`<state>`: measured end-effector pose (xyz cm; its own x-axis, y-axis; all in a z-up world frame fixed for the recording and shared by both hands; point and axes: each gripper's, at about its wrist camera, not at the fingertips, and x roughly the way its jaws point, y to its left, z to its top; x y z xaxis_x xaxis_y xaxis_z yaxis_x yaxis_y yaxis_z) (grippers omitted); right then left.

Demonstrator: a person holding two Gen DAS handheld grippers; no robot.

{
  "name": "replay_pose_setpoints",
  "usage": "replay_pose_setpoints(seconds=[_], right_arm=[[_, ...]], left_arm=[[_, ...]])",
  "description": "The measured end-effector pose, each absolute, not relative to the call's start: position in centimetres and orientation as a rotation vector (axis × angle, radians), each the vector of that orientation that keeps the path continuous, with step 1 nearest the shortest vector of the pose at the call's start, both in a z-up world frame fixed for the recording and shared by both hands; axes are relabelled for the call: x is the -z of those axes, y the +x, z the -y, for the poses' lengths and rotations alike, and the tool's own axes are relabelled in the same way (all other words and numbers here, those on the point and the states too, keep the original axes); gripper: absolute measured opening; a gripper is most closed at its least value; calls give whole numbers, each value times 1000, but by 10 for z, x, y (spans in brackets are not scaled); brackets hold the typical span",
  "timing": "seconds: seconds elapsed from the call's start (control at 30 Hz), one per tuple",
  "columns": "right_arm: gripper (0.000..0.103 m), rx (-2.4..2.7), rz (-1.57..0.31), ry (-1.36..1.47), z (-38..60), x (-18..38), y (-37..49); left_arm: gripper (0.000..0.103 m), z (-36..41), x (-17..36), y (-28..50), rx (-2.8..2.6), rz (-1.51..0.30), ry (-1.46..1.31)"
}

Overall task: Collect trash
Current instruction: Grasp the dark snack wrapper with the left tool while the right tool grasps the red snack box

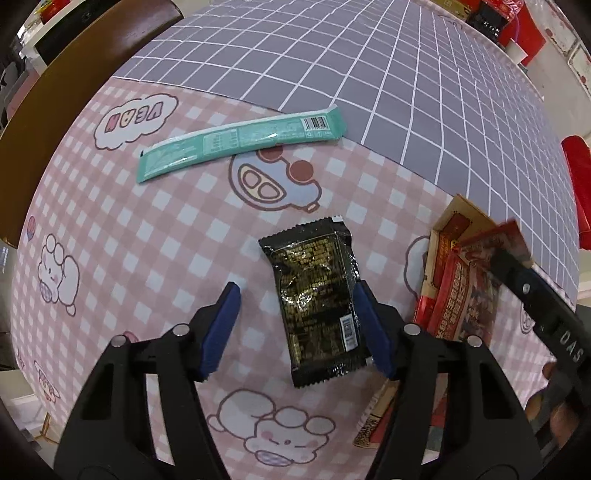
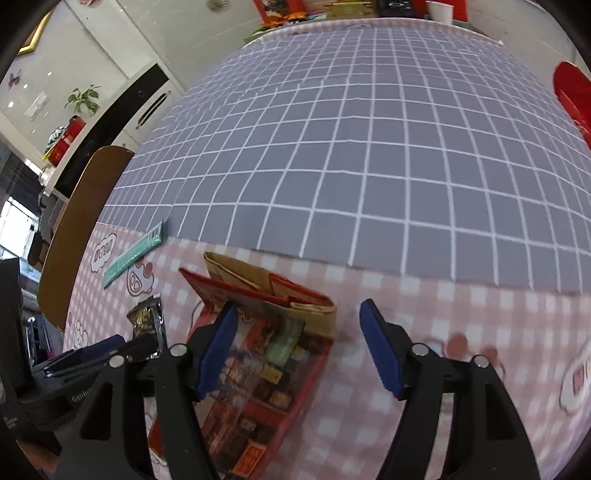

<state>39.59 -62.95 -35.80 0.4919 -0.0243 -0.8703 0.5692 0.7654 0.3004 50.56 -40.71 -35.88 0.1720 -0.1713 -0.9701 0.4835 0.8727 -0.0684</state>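
Observation:
A crinkled black snack wrapper [image 1: 317, 306] lies flat on the pink checked cloth [image 1: 147, 240]. My left gripper [image 1: 295, 288] points down over it and is open: its right pad is at the wrapper's edge and its left pad stands clear. A long teal wrapper [image 1: 240, 142] lies further back. To the right sits a red cardboard box [image 2: 266, 369] with its flaps open and packets inside. My right gripper [image 2: 298, 306] hovers open over that box's far right corner, holding nothing. The right wrist view also shows the black wrapper [image 2: 146, 319] and the teal wrapper [image 2: 133, 254] at the left.
A grey grid-patterned cloth [image 2: 351, 147] covers the far half of the table. A brown wooden chair back [image 2: 85, 221] stands at the table's left edge. Something red [image 2: 572, 96] lies at the right edge, and a paper cup [image 2: 439, 11] and boxes stand at the far end.

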Motion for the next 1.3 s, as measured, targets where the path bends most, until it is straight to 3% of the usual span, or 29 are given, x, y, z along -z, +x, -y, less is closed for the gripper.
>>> replay_pose_setpoints(seconds=[0.13, 0.2, 0.3, 0.4, 0.5, 0.7, 1.0, 1.3], right_arm=[[67, 352, -1003, 578, 630, 362, 406], [67, 337, -1004, 565, 627, 363, 411], [54, 307, -1013, 546, 620, 366, 421], [28, 273, -1033, 544, 615, 367, 427], [24, 256, -1037, 537, 608, 366, 430], [18, 233, -1038, 535, 600, 361, 430], [12, 175, -1036, 512, 575, 342, 425], [6, 73, -1016, 435, 513, 316, 438]], left_arm=[[55, 417, 361, 503, 481, -1297, 330], [38, 430, 362, 504, 490, -1291, 331], [31, 436, 359, 508, 500, -1302, 318], [26, 431, 357, 517, 505, -1318, 269], [16, 424, 355, 524, 515, -1324, 236], [7, 401, 355, 535, 538, -1352, 129], [6, 350, 313, 525, 492, -1276, 50], [6, 236, 279, 503, 326, -1210, -55]])
